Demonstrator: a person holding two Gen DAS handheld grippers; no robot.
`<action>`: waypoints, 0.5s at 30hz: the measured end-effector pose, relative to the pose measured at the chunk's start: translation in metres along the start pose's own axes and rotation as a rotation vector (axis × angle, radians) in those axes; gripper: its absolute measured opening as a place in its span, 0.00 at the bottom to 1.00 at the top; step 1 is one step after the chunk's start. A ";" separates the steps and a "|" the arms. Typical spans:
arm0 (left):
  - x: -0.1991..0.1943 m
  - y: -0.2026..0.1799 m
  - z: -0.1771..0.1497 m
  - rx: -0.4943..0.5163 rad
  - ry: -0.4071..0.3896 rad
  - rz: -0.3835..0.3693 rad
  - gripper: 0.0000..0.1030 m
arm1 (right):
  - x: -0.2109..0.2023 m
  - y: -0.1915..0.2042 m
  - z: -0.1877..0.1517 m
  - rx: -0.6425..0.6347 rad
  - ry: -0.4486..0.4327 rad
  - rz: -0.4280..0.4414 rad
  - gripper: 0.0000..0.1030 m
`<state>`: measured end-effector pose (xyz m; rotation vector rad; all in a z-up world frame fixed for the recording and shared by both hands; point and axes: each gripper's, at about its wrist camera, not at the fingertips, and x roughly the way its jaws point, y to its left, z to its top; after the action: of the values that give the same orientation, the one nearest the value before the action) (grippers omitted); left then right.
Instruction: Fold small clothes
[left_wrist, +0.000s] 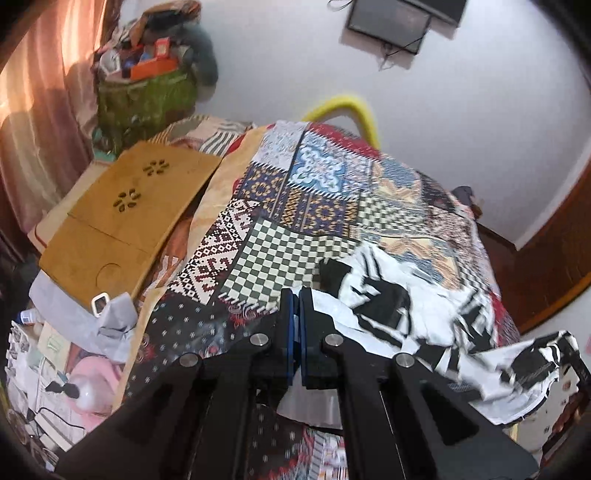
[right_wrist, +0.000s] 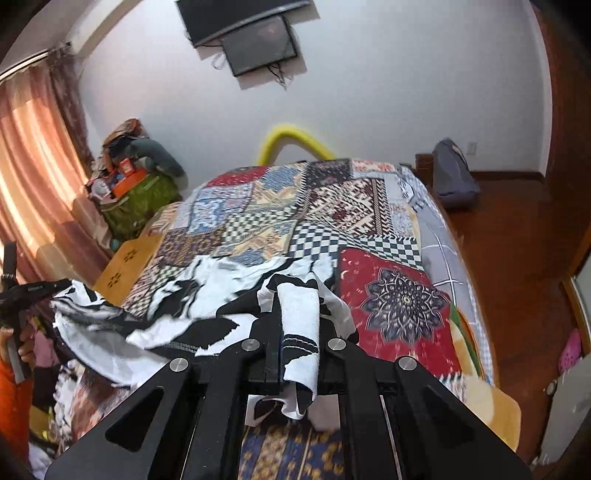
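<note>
Both grippers — left gripper (left_wrist: 296, 295), right gripper (right_wrist: 297, 314) — pinch the black-and-white garment (right_wrist: 207, 291).

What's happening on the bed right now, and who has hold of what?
A person is working a black-and-white garment over the patchwork bedspread with two handheld tools. The right claw is shut on a bunched strip of the fabric, which runs between its fingers. The left claw looks shut on the opposite edge; the right wrist view shows it pulling the cloth out to the side. The garment is spread and rumpled, with no fold made yet.
</note>
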<state>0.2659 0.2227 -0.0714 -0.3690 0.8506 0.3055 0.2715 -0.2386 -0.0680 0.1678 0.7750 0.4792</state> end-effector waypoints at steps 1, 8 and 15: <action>0.013 0.000 0.005 -0.005 0.012 0.010 0.02 | 0.010 -0.006 0.004 0.013 0.011 -0.005 0.06; 0.106 0.001 0.022 -0.016 0.107 0.072 0.02 | 0.072 -0.036 0.017 0.075 0.096 -0.026 0.06; 0.165 -0.003 0.032 0.019 0.159 0.117 0.02 | 0.109 -0.052 0.028 0.051 0.157 -0.030 0.06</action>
<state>0.3916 0.2523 -0.1796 -0.3288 1.0333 0.3800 0.3764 -0.2321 -0.1337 0.1678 0.9424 0.4483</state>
